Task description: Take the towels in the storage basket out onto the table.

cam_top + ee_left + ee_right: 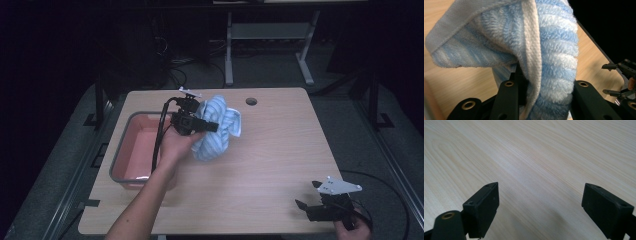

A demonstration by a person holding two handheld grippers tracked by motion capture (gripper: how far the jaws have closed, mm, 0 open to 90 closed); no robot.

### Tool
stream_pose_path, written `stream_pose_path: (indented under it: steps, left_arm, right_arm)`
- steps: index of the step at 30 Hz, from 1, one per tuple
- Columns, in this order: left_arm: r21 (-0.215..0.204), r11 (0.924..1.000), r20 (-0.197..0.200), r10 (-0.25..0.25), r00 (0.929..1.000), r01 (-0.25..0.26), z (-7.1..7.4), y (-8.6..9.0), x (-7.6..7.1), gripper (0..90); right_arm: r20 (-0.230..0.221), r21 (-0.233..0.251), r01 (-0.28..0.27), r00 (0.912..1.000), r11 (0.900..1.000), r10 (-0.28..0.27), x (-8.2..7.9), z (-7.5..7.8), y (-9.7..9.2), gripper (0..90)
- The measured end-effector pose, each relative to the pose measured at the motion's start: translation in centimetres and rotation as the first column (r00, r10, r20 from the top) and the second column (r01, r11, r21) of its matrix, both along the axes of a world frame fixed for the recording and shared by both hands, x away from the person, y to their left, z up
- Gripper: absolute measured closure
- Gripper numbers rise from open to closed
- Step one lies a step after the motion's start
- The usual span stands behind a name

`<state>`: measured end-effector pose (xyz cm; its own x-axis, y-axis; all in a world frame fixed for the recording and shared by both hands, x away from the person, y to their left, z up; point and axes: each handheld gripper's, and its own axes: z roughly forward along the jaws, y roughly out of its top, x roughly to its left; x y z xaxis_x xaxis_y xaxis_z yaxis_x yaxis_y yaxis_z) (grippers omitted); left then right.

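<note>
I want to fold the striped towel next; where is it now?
In the high view, the towel hangs bunched in the left gripper, above the table, just right of the red tub.

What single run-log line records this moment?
left gripper: shut on blue-and-white striped terry towel | right gripper: open, idle | red plastic tub: beside towel

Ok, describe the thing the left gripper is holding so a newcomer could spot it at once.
On the wooden table, just right of the red tub, the left gripper is clamped on a bunched towel. It is fluffy, striped light blue and white, the one soft thing there.
</note>
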<state>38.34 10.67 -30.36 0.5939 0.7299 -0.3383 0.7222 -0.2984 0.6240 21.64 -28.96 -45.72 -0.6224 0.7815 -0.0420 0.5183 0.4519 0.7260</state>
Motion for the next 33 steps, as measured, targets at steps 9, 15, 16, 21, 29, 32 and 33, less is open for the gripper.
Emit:
stream_pose_path:
  steps: [9,15,16,21,29,32,33]
  left_arm:
    - [0.001,0.9998,-0.009,-0.022,0.9997,0.022,-1.1,-2.0,0.5,68.9]
    - [0.013,0.9991,-0.024,-0.039,0.9989,0.040,-2.2,-3.4,0.8,68.9]
    - [0.011,0.9993,-0.023,-0.035,0.9991,0.036,-2.4,-3.6,0.9,68.9]
    - [0.014,0.9986,-0.033,-0.050,0.9982,0.051,-3.2,-4.7,1.2,68.9]
    - [0.026,0.9975,-0.057,-0.064,0.9963,0.066,-4.6,-6.5,1.5,68.9]
    - [0.027,0.9968,-0.065,-0.074,0.9952,0.075,-5.1,-7.0,1.7,68.9]
    - [0.026,0.9970,-0.069,-0.071,0.9951,0.073,-5.3,-7.2,1.7,68.9]
  right_arm:
    - [0.002,0.004,-0.009,1.0000,0.9999,0.009,0.3,0.0,0.3,13.8]
    - [0.002,-0.007,-0.015,0.9999,0.9999,0.015,0.3,0.0,0.4,13.8]
    - [0.004,-0.006,-0.015,0.9999,0.9999,0.015,0.3,0.0,0.4,13.8]
    - [0.004,-0.007,-0.017,0.9998,0.9998,0.017,0.3,0.0,0.4,13.8]
    - [0.002,-0.004,-0.017,0.9999,0.9999,0.017,0.3,0.0,0.4,13.8]
    - [0.002,-0.001,-0.016,0.9999,0.9999,0.016,0.3,0.1,0.3,13.8]
    - [0.004,0.001,-0.017,0.9998,0.9999,0.017,0.3,0.0,0.3,13.8]
